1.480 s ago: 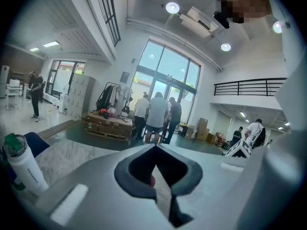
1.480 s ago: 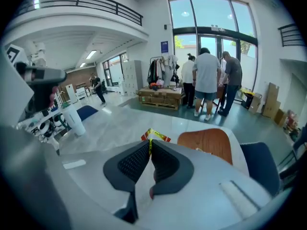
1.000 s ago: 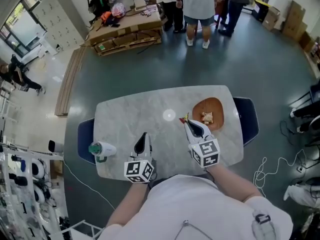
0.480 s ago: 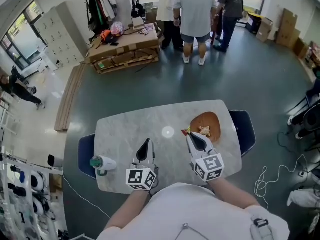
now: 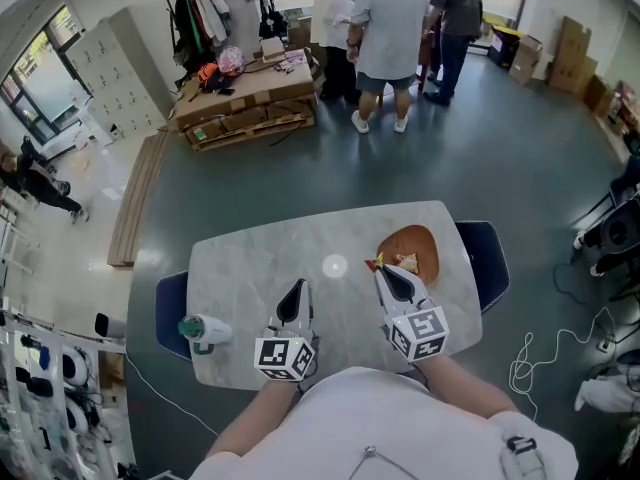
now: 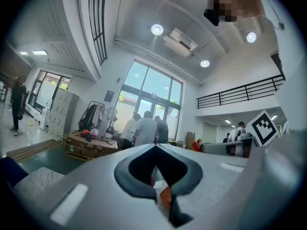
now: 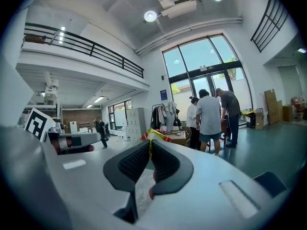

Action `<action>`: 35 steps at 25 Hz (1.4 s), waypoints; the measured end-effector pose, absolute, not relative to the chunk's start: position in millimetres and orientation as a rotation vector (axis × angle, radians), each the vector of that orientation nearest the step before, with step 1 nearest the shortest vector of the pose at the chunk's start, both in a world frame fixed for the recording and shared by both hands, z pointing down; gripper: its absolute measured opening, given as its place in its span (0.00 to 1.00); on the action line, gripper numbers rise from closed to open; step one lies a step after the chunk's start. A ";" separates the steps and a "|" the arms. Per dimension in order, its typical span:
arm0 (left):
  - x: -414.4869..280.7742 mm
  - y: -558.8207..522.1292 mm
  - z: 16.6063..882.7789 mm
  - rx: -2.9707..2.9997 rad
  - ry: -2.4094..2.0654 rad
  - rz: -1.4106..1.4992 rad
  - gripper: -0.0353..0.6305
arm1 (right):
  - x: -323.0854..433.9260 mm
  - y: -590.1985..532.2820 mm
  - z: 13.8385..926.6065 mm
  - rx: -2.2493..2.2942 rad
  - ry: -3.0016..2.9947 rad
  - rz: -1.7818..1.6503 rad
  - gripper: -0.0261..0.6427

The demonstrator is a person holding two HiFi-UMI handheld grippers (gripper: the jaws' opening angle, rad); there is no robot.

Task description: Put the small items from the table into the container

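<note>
My right gripper (image 5: 379,269) (image 7: 150,143) is shut on a small yellow-and-red wrapper (image 5: 372,263) (image 7: 154,135) that sticks out past its tips. It hovers over the marble table (image 5: 260,258), just left of the brown oval container (image 5: 427,238), which holds a few small pale items (image 5: 408,262). My left gripper (image 5: 299,286) (image 6: 154,146) is raised over the table's near middle, its jaws meeting at the tips with nothing seen between them. A small white round item (image 5: 334,265) lies on the table between the two grippers, a little farther away.
A green-and-white bottle (image 5: 203,329) lies at the table's near left corner. Blue chairs (image 5: 170,306) (image 5: 492,253) stand at both ends of the table. Several people (image 5: 390,23) and a pallet of cardboard (image 5: 250,98) are far behind.
Both grippers have lifted a little above the table. The right one still holds the wrapper, now closer to the container's left edge.
</note>
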State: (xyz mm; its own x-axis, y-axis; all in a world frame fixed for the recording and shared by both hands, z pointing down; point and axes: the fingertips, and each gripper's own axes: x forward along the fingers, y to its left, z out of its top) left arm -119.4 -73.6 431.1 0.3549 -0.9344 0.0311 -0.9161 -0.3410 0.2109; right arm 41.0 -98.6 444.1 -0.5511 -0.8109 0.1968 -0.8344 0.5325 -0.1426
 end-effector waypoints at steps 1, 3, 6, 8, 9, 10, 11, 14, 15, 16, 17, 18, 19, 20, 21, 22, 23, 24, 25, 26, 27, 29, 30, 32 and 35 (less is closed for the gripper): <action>-118.3 -73.0 432.2 2.422 -1.673 -0.136 0.06 | 42.5 -99.2 445.8 1.433 -2.651 0.338 0.11; -116.5 -71.8 435.3 2.421 -1.665 -0.125 0.06 | 46.1 -100.9 449.9 1.439 -2.641 0.346 0.11; -112.3 -73.1 438.4 2.419 -1.650 -0.113 0.06 | 56.2 -107.4 455.5 1.458 -2.616 0.352 0.11; -106.9 -76.8 439.3 2.420 -1.638 -0.106 0.06 | 68.7 -115.3 460.1 1.481 -2.589 0.361 0.11; -103.8 -79.6 440.2 2.421 -1.632 -0.103 0.06 | 76.3 -120.6 463.0 1.495 -2.572 0.366 0.11; -100.6 -82.5 441.6 2.422 -1.625 -0.100 0.06 | 84.4 -126.0 466.7 1.509 -2.554 0.369 0.11; -97.3 -84.9 443.7 2.423 -1.619 -0.093 0.06 | 92.8 -130.7 471.3 1.522 -2.535 0.373 0.11; -86.7 -89.0 452.6 2.416 -1.599 -0.060 0.06 | 119.4 -142.3 492.0 1.545 -2.472 0.395 0.11; -83.2 -90.4 455.5 2.413 -1.593 -0.049 0.06 | 128.7 -147.0 502.1 1.547 -2.447 0.402 0.11; -79.9 -92.3 458.5 2.408 -1.588 -0.037 0.06 | 138.7 -152.8 514.0 1.552 -2.417 0.406 0.11; -76.8 -94.5 461.6 2.403 -1.585 -0.024 0.06 | 149.8 -159.2 527.8 1.561 -2.380 0.410 0.11; -73.8 -96.6 465.0 2.398 -1.581 -0.012 0.06 | 161.7 -165.7 543.3 1.572 -2.338 0.416 0.11; -70.8 -98.8 468.5 2.392 -1.579 -0.002 0.06 | 173.6 -171.6 559.6 1.579 -2.295 0.426 0.11; -67.9 -101.0 471.8 2.385 -1.578 0.008 0.06 | 185.0 -176.9 575.9 1.580 -2.256 0.441 0.11; -65.1 -103.3 475.2 2.377 -1.579 0.017 0.06 | 195.1 -181.7 591.1 1.576 -2.223 0.460 0.11; -62.6 -105.9 478.7 2.368 -1.582 0.025 0.06 | 203.8 -186.4 605.0 1.566 -2.198 0.479 0.11; -60.6 -108.6 482.3 2.357 -1.587 0.033 0.06 | 210.9 -191.2 617.6 1.552 -2.180 0.495 0.11; -59.2 -111.2 486.0 2.346 -1.593 0.041 0.06 | 216.6 -196.1 629.5 1.534 -2.164 0.507 0.11; -58.3 -113.3 489.7 2.335 -1.601 0.050 0.06 | 221.2 -200.9 641.0 1.513 -2.150 0.513 0.11; -58.0 -114.8 493.5 2.322 -1.609 0.060 0.06 | 225.3 -205.6 652.7 1.490 -2.134 0.513 0.11; -58.1 -115.3 497.5 2.308 -1.618 0.070 0.06 | 228.9 -210.1 665.0 1.467 -2.118 0.510 0.11; -58.3 -115.0 505.8 2.274 -1.635 0.089 0.06 | 235.4 -219.0 692.6 1.414 -2.082 0.500 0.11; -58.0 -115.1 510.0 2.257 -1.641 0.098 0.06 | 238.2 -223.9 707.1 1.384 -2.063 0.496 0.11; -56.0 -116.4 517.7 2.227 -1.650 0.113 0.06 | 242.8 -234.0 735.0 1.318 -2.032 0.496 0.11; -54.3 -118.8 529.1 2.190 -1.657 0.140 0.06 | 245.7 -246.5 770.0 1.223 -1.991 0.527 0.11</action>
